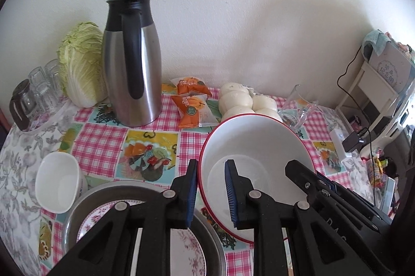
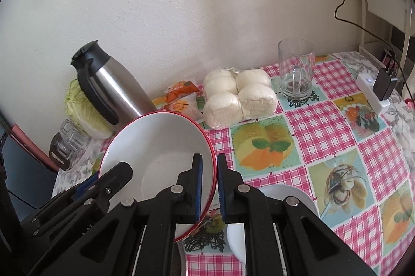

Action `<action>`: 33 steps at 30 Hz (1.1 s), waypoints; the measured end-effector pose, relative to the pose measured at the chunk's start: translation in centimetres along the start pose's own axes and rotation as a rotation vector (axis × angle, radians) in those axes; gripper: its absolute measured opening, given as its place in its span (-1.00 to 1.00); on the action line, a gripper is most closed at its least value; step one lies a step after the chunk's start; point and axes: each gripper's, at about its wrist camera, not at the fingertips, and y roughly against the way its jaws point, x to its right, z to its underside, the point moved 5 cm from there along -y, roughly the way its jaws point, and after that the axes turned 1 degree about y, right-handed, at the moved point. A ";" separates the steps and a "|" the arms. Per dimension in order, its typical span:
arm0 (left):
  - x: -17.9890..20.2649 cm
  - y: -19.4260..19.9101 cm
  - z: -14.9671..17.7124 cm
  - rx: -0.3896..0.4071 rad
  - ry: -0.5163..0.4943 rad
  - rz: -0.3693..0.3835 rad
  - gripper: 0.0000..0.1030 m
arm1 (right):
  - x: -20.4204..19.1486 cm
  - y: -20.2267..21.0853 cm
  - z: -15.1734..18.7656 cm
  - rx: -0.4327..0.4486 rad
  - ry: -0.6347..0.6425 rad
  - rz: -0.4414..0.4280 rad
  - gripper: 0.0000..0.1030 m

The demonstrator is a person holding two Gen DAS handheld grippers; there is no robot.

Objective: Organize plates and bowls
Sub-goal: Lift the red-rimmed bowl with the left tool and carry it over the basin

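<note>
Two grippers, one bowl

Both are clamped on the red-rimmed bowl (image 1: 256, 146): my left gripper (image 1: 210, 194) pinches its left rim, my right gripper (image 2: 209, 188) its right rim. It hangs tilted above the checked tablecloth (image 2: 324, 120), just over the flowered plate (image 1: 186, 250) in a metal pan (image 1: 77, 211).

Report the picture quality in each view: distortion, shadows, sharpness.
Left wrist view: strong fisheye bending, dark rounded corners, soft shadows on the wall, flask sharp. Right wrist view: the same bending tilts the flask; glass mug crisp, daylight even.
</note>
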 end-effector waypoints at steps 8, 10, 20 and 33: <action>-1.3 3.7 -0.2 0.034 0.019 -0.003 -0.54 | -2.4 2.5 0.4 0.012 0.032 -0.023 -0.77; -1.8 4.6 -0.2 0.046 0.026 -0.004 -0.54 | -3.0 2.9 0.6 0.010 0.042 -0.030 -0.77; -4.7 8.0 0.3 0.077 0.083 -0.002 -0.54 | -6.2 4.7 1.7 0.000 0.083 -0.061 -0.77; -7.0 11.8 1.2 0.130 0.113 0.008 -0.54 | -8.9 6.7 3.1 -0.001 0.114 -0.102 -0.77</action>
